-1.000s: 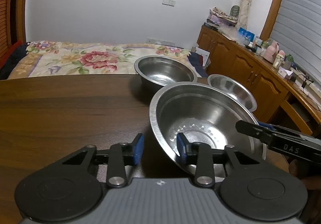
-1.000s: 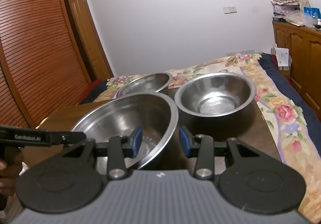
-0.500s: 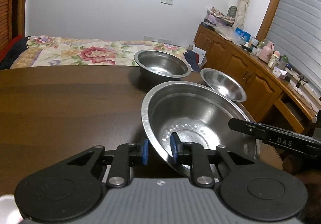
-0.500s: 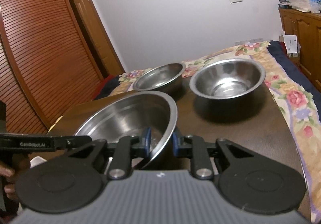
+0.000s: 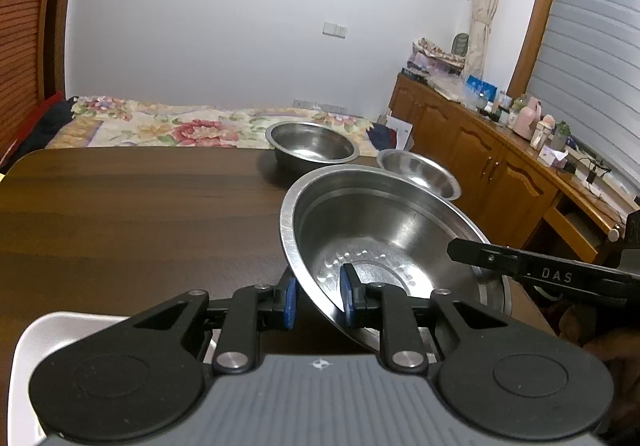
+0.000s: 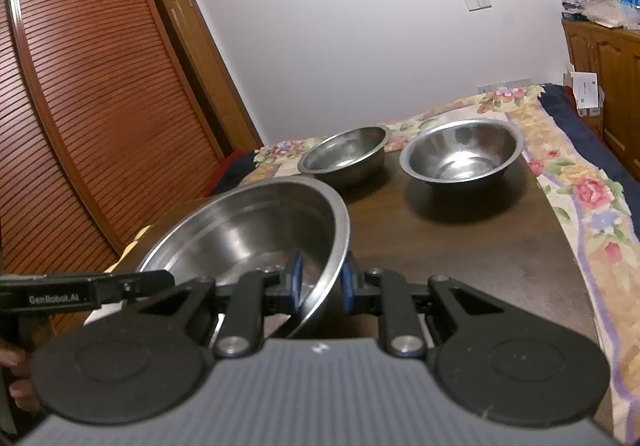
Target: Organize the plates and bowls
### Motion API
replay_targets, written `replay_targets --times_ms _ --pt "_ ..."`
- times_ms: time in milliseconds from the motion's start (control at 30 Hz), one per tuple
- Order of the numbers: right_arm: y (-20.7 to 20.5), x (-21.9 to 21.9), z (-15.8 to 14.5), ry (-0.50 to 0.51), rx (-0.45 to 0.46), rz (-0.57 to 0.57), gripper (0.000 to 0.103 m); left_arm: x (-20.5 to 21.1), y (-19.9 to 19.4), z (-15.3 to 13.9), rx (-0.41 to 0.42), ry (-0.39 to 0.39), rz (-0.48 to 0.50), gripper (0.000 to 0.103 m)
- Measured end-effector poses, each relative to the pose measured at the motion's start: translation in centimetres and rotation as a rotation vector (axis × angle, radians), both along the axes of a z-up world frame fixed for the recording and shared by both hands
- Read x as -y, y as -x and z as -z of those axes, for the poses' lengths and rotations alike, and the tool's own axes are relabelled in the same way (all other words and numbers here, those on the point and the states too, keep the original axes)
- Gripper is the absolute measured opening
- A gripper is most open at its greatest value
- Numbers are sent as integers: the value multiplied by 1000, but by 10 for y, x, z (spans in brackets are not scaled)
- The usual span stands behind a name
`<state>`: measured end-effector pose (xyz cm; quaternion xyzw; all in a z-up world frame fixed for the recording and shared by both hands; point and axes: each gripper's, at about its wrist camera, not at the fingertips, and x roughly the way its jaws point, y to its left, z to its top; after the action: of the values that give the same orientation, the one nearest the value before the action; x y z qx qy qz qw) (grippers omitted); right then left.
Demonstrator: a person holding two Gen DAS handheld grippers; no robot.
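A large steel bowl hangs tilted above the dark wooden table. My left gripper is shut on its near rim, one blue pad inside and one outside. My right gripper is shut on the opposite rim of the same large bowl. Each gripper shows in the other's view as a black bar: the right gripper and the left gripper. Two smaller steel bowls stand side by side at the table's far end, also in the right wrist view.
A white tray lies at the near left corner under my left gripper. Beyond the table is a bed with a floral cover. Wooden cabinets line the right wall, and a slatted wardrobe stands on the left.
Both grippers closed onto the large bowl's rim. The bowl rose off the table, tilted and came back from the two small bowls. The white tray came into the left wrist view.
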<state>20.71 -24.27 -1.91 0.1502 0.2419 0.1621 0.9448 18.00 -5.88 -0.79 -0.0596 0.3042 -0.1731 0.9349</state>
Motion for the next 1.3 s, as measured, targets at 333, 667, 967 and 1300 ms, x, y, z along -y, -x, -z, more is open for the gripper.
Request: replay_targets --times_ms 333,667,967,1300 --pt "27 5 -3 26 0 13 22 8 26 -4 35 -1 9 23" --pt "38 7 12 47 -49 26 22 13 37 17 1 -13 22 23" --pt "38 8 16 56 -59 35 22 14 36 28 -24 -19 27 24" --pt "41 8 18 61 -60 36 22 13 37 31 -34 -24 30 25"
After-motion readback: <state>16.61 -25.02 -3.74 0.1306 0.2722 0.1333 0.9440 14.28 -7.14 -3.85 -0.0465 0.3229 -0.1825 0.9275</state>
